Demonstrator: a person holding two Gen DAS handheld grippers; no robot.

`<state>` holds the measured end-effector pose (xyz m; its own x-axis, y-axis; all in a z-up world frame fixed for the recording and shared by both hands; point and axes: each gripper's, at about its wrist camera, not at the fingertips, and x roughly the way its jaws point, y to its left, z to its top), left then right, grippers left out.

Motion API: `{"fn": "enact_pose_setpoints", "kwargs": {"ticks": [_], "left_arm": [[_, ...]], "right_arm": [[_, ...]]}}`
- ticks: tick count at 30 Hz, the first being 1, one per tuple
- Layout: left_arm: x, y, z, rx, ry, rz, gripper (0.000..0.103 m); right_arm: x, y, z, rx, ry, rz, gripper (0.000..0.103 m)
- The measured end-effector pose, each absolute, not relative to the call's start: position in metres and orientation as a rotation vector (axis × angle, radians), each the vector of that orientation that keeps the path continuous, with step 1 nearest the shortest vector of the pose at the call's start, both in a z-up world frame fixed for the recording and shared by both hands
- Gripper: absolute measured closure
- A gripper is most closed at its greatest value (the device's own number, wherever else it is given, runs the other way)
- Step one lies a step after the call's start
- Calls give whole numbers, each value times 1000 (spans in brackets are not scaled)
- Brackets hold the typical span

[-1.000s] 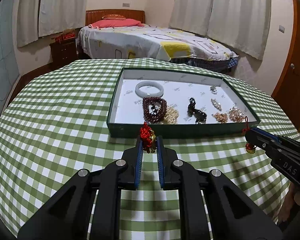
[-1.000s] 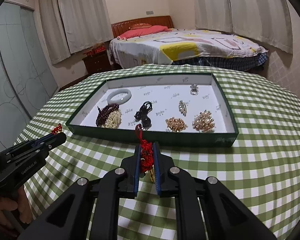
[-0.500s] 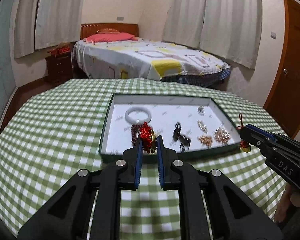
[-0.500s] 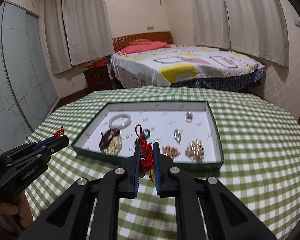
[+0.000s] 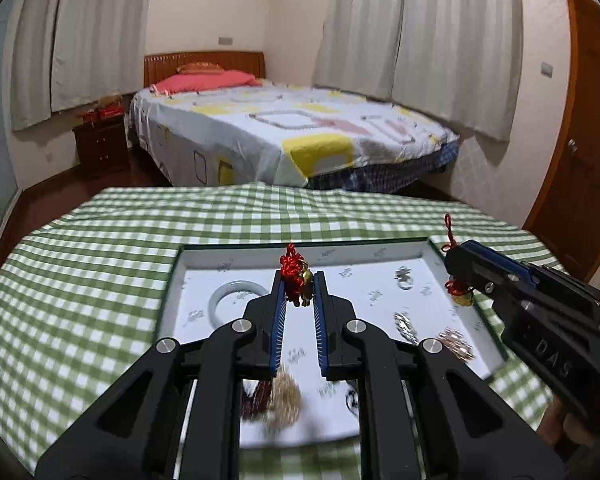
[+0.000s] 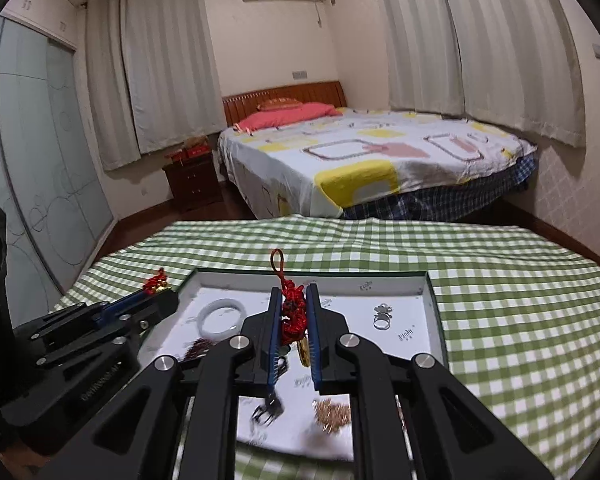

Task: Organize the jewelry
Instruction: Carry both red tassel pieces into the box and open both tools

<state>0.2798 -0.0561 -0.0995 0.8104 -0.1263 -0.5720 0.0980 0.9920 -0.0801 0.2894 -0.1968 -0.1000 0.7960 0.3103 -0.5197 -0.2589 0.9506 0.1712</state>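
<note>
Both my claws have swung forward over the tray [image 5: 172,280], left claw [image 5: 298,292] and right claw [image 6: 294,316] each clamped on a red knotted charm [image 5: 294,270], so next I lower and release onto bare lining.

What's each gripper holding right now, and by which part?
Left gripper: red knotted charm with gold pendant, pinched at the knot. Right gripper: matching red knotted charm, gripped mid-knot.
</note>
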Motion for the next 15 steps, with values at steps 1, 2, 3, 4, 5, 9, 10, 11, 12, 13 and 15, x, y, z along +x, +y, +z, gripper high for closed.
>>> {"fn": "enact_pose_setpoints", "kwargs": {"ticks": [1, 2, 3, 4, 5, 9, 10, 11, 12, 13, 15], "left_arm": [[287, -57, -105, -45, 630, -117, 89], [300, -59, -113, -43, 656, -113, 89], [311, -60, -122, -44, 684, -111, 89], [319, -61, -130, -46, 711, -106, 89], [326, -60, -136, -48, 733, -102, 89], [342, -62, -153, -41, 789, -86, 89], [346, -64, -157, -38, 804, -82, 89], [348, -64, -160, -36, 816, -83, 89], [350, -65, -163, -33, 832, -83, 89], [351, -66, -166, -31, 844, -83, 89], [355, -69, -170, -21, 873, -86, 89]], "right_arm": [[301, -197, -109, 94, 599, 303, 90], [309, -197, -115, 101, 621, 304, 90], [317, -197, -122, 110, 645, 304, 90], [326, -197, -131, 117, 672, 299, 90], [331, -198, -136, 118, 689, 292, 90], [349, -196, -153, 108, 751, 270, 90], [352, -196, -156, 108, 768, 267, 90], [356, -196, -159, 109, 780, 266, 90], [358, -196, -161, 108, 788, 263, 90], [360, -196, -162, 103, 795, 257, 90], [363, -194, -165, 92, 812, 252, 90]]}}
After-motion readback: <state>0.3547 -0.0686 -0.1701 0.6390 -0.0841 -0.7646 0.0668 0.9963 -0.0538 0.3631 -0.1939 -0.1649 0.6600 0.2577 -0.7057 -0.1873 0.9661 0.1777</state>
